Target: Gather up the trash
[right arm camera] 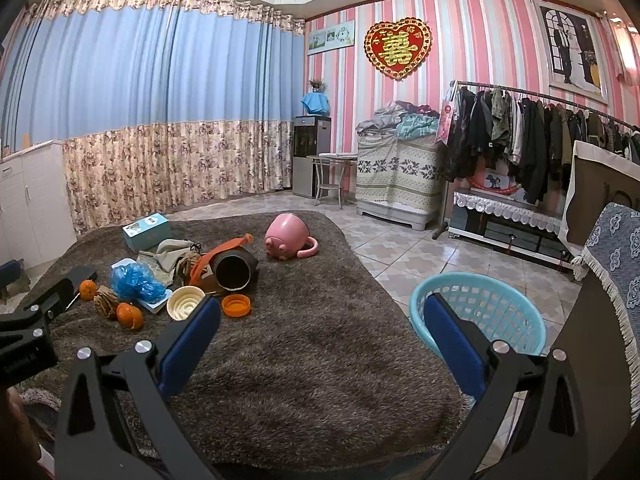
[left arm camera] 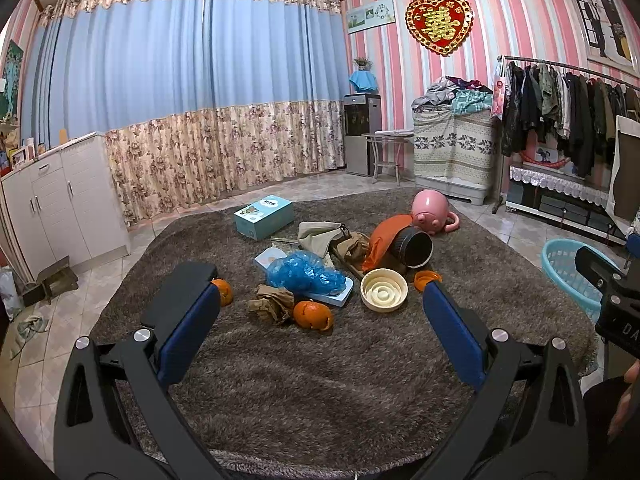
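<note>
Trash lies in a pile on the brown shaggy rug [left arm camera: 320, 380]: orange peels [left arm camera: 313, 314], a crumpled brown paper [left arm camera: 272, 304], a blue plastic bag [left arm camera: 304, 272], a cream round lid [left arm camera: 384, 290], an orange cap [left arm camera: 426, 278] and a tipped dark bin [left arm camera: 414, 246] with an orange liner. My left gripper [left arm camera: 320, 320] is open and empty, just short of the pile. My right gripper [right arm camera: 322, 320] is open and empty above bare rug, the pile [right arm camera: 136, 280] to its left. A light blue basket [right arm camera: 480, 312] stands on the tiles by its right finger.
A teal box [left arm camera: 264, 216], a beige cloth [left arm camera: 320, 232] and a pink pig-shaped pot [left arm camera: 432, 208] lie on the rug beyond the pile. White cabinets [left arm camera: 60, 200] stand left, a clothes rack [left arm camera: 568, 112] right, curtains behind.
</note>
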A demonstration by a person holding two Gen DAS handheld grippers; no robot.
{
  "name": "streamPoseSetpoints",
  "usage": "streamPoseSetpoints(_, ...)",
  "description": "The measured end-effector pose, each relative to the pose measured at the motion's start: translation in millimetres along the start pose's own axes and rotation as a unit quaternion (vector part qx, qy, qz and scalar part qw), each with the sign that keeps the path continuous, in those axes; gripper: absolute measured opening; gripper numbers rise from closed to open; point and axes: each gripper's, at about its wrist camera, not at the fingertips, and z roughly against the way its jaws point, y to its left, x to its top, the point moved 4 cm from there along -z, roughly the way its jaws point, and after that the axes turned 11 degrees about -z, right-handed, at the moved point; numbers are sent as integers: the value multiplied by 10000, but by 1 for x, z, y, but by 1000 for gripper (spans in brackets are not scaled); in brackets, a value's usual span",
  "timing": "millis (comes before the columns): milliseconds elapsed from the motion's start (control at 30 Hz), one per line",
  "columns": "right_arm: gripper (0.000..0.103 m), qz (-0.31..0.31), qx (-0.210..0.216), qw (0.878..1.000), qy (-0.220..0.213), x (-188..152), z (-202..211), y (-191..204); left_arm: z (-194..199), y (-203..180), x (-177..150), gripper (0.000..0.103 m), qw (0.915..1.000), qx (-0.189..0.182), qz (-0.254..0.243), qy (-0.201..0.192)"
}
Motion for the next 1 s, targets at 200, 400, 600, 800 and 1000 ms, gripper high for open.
streamPoseSetpoints(200,99,4,-5,10000,-5,0,0,0,-5,0,-5,98,10000,-14,0,11)
streamPoseSetpoints(400,99,2,-7,10000,-5,0,0,0,-5,-1,-6,98,10000,-13,5,14)
streamPoseSetpoints(600,99,8,-3,10000,-3,0,0,0,-5,0,-5,98,10000,-9,9,16)
streamPoseSetpoints(800,99,4,-15,10000,-9,0,0,-2,-5,0,-4,98,10000,-12,8,21)
streamPoseSetpoints(1000,99,6,-24,10000,-14,0,0,-2,-5,0,-5,98,10000,-15,12,26)
